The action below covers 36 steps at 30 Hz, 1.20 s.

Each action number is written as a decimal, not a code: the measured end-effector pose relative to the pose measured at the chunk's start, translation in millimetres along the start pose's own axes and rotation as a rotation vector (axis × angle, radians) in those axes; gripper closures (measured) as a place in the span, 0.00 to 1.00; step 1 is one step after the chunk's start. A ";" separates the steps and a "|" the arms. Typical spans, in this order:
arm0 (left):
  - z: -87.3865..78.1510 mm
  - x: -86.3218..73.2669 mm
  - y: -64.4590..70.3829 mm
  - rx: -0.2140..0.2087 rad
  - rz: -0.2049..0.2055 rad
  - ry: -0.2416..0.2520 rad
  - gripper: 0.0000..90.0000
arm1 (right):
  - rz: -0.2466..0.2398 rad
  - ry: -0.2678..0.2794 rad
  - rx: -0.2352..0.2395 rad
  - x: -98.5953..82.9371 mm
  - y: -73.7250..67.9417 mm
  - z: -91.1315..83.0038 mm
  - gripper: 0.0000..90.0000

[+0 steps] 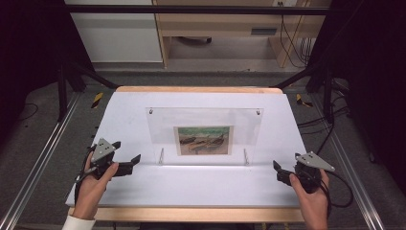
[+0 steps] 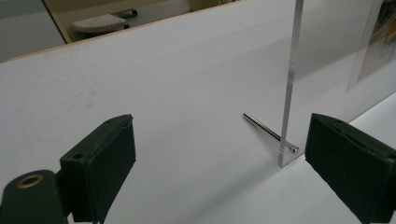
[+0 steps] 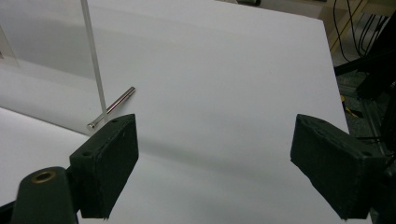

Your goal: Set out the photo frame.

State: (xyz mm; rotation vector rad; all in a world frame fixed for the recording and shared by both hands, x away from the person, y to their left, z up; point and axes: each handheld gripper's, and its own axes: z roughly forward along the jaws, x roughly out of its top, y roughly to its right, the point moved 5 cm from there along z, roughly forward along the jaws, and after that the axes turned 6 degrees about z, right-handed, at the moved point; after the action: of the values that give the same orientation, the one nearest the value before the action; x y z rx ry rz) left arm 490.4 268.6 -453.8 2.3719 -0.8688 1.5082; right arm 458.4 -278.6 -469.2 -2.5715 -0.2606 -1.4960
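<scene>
2 hands low on the table [image 1: 143, 191], left gripper [image 1: 128, 166] and right gripper [image 1: 279, 172] both wide, flanking the acrylic frame [image 1: 206, 122].

A white table [image 1: 143, 191] with wooden edges; a clear acrylic photo frame [image 1: 206, 132] stands upright at its centre on metal pins [image 2: 268, 132].
</scene>
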 end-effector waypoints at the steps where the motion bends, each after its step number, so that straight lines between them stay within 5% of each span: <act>1: -0.4 -0.6 -1.1 0.003 0.000 -0.001 0.09 | 0.001 -0.001 -0.002 -0.3 0.6 0.3 0.17; 22: -3.7 -16.3 -24.6 0.066 -0.021 -0.023 0.09 | 0.002 -0.036 -0.038 -6.0 12.6 7.8 0.17; 28: -3.3 -24.9 -32.8 0.086 -0.034 -0.050 0.09 | 0.002 -0.067 -0.038 -9.4 14.8 14.0 0.17; 36: -1.4 -36.4 -41.5 0.153 0.008 -0.130 0.09 | 0.016 -0.128 -0.008 -14.8 13.6 22.5 0.15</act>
State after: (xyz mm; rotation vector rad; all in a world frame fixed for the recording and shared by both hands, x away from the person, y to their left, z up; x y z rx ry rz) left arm 501.8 316.2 -479.3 2.6036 -0.8177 1.4864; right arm 473.3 -287.9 -493.7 -2.6732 -0.2485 -1.3314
